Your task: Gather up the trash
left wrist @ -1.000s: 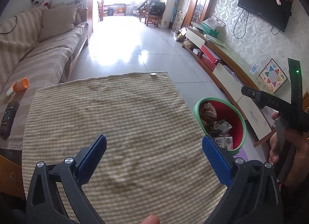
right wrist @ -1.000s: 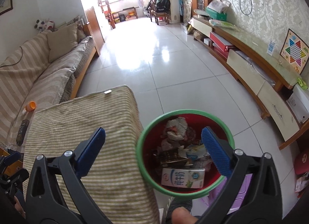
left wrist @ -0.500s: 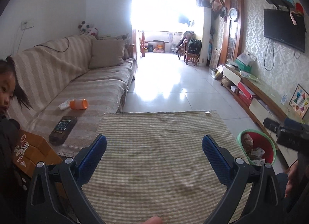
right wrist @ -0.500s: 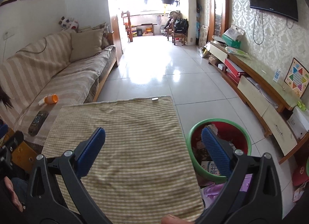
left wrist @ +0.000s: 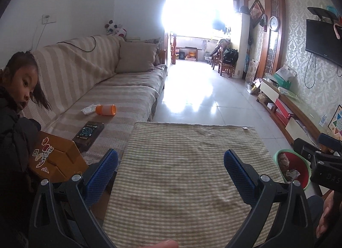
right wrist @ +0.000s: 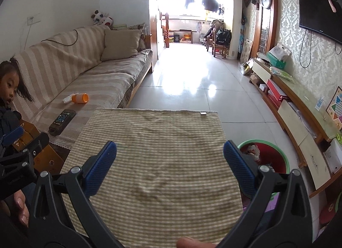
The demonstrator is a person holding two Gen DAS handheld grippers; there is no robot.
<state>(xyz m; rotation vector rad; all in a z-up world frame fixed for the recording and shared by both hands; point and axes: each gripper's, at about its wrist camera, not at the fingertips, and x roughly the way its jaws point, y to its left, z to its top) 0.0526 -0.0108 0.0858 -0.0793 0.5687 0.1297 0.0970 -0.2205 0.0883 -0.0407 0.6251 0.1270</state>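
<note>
A red bin with a green rim [right wrist: 275, 158] holding crumpled trash stands on the floor right of the striped-cloth table [right wrist: 162, 162]; it also shows in the left wrist view [left wrist: 299, 171]. My left gripper [left wrist: 171, 173] is open and empty over the table's left part. My right gripper [right wrist: 170, 164] is open and empty over the table, its right finger in front of the bin. On the sofa lie an orange cup [left wrist: 106, 109] on its side, a crumpled white tissue [left wrist: 88, 109] and a dark box [left wrist: 88, 132].
A child [left wrist: 17, 90] sits at the far left beside a brown stickered box [left wrist: 53, 158]. The striped sofa [left wrist: 106, 90] runs along the left wall. A low TV cabinet [right wrist: 299, 109] lines the right wall. Tiled floor [right wrist: 192, 77] stretches ahead.
Both grippers have tilted up and swung left, away from the bin, so the sofa and the child have come into view. Both stayed open and empty.
</note>
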